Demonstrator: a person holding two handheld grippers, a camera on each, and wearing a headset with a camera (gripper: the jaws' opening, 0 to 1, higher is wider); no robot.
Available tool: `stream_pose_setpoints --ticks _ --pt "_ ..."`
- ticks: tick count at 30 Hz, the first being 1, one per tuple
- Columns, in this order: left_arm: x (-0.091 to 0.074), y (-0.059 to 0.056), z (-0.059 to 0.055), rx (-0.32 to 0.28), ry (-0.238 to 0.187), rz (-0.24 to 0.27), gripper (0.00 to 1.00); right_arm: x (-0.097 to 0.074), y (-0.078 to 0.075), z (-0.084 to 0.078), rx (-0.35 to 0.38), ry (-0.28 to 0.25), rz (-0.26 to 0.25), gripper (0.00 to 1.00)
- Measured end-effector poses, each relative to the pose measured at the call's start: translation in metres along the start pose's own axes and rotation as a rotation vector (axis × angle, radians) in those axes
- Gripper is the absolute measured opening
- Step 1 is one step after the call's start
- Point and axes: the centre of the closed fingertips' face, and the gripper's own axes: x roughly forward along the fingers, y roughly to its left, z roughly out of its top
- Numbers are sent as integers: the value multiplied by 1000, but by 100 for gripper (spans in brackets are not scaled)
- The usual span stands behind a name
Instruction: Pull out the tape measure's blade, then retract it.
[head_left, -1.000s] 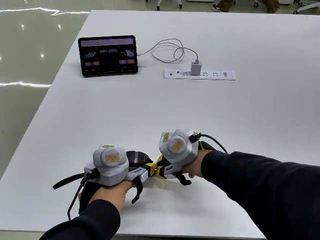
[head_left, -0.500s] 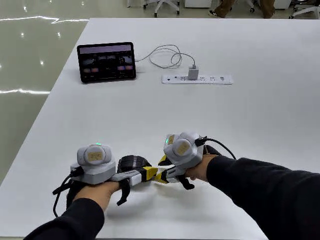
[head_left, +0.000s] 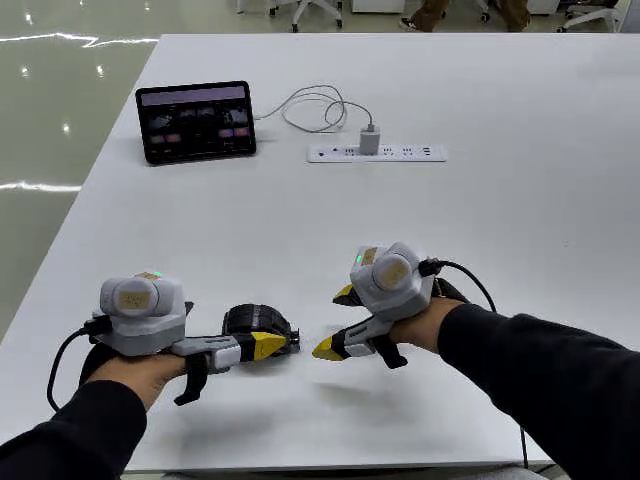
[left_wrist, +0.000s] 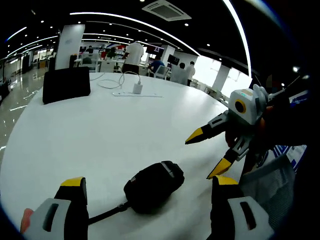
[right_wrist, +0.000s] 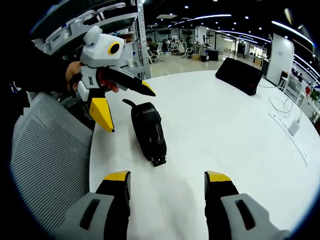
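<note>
The surface (head_left: 450, 230) is wide and bare toward 12 o'clock, where a tablet (head_left: 195, 121) and a power strip (head_left: 377, 152) lie well apart from my hands. Its edges at 6 and 9 o'clock are near. The tape measure (head_left: 258, 322) lies flat close to the 6 o'clock edge, between the jaws of my left gripper (head_left: 270, 345), which stand apart. Its case is black, and a thin strap trails behind it. At 3 o'clock of it, my right gripper (head_left: 335, 322) has its jaws apart too and holds nothing.
</note>
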Motion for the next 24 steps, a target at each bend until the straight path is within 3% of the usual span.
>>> stream_pose_setpoints --ticks 7,9,11,14,17,24 --pt "-10 -3 4 24 -11 -38 100 -28 -9 -7 56 -42 -40 71" --pt "-14 -4 5 36 -16 -48 100 -37 -10 -14 93 -31 -50 73" --pt "-16 -2 5 41 -20 -55 100 -46 -19 -15 71 -63 -101 74" --pt "-17 -7 -3 47 2 -91 100 -56 -19 -24 95 -57 -104 76" --pt "-18 -6 -7 64 17 -96 100 -65 -21 -32 96 -60 -129 77" --pt "-31 3 -4 55 -14 -91 100 -85 -22 -48 81 -51 -164 86"
